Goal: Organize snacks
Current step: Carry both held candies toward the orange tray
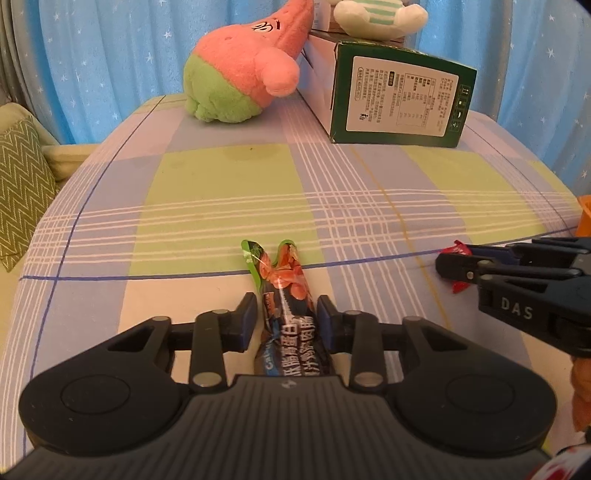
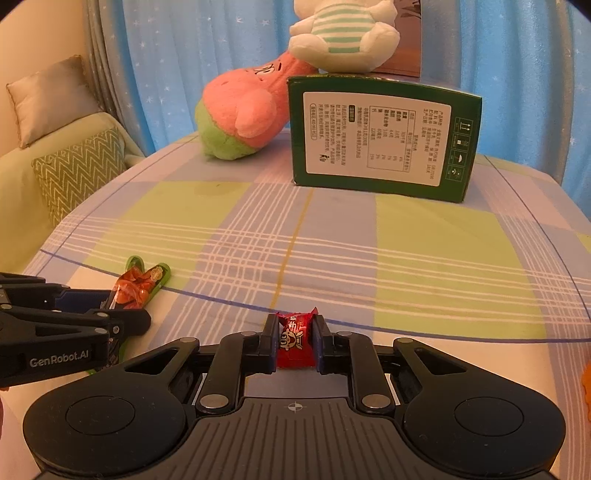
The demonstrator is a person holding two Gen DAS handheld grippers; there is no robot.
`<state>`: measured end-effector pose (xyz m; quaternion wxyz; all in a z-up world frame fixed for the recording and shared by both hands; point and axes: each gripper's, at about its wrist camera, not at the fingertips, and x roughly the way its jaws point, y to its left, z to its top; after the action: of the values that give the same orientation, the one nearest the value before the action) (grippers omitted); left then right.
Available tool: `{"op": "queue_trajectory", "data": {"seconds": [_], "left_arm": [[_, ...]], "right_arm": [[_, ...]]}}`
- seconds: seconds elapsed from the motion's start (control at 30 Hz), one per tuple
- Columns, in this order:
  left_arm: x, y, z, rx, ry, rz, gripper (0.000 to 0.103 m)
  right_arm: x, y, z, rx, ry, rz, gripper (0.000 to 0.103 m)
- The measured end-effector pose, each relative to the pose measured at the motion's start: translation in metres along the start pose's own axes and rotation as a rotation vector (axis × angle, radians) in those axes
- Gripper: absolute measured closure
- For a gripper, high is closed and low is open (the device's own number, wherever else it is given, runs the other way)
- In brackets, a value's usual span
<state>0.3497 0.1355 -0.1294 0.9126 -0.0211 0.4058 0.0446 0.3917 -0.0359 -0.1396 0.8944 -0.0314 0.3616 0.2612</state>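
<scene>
My left gripper (image 1: 286,319) is shut on a long snack packet (image 1: 286,295) with a green, forked far end, held just over the checked tablecloth (image 1: 221,192). The same packet (image 2: 138,282) and the left gripper (image 2: 122,314) show at the left of the right wrist view. My right gripper (image 2: 295,338) is shut on a small red candy packet (image 2: 295,339). In the left wrist view the right gripper (image 1: 448,267) comes in from the right with the red candy (image 1: 458,249) showing at its tips.
A green carton (image 1: 399,96) lies at the back of the table, with a pink and green plush (image 1: 240,70) leaning on it and a white striped plush (image 2: 343,33) on top. A sofa with cushions (image 2: 74,170) stands left. An orange object (image 1: 583,218) sits at the right edge.
</scene>
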Motion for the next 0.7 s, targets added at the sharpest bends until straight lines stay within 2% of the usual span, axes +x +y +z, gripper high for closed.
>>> {"op": "queue_trajectory", "data": {"seconds": [0.3,0.53,0.7], "left_arm": [[-0.009,-0.002,-0.003,-0.029,0.013,-0.024,0.077],[-0.042,-0.020,-0.004,-0.030,-0.019,-0.069,0.077],[-0.071,-0.047,-0.010,-0.006,-0.039,-0.101,0.077]], "right_arm": [[-0.022,-0.008,-0.001,0.056,0.001,0.013,0.085],[-0.055,-0.016,-0.006,0.116,-0.009,0.005,0.085],[-0.091,-0.022,-0.019,0.149,-0.018,-0.014,0.085]]}}
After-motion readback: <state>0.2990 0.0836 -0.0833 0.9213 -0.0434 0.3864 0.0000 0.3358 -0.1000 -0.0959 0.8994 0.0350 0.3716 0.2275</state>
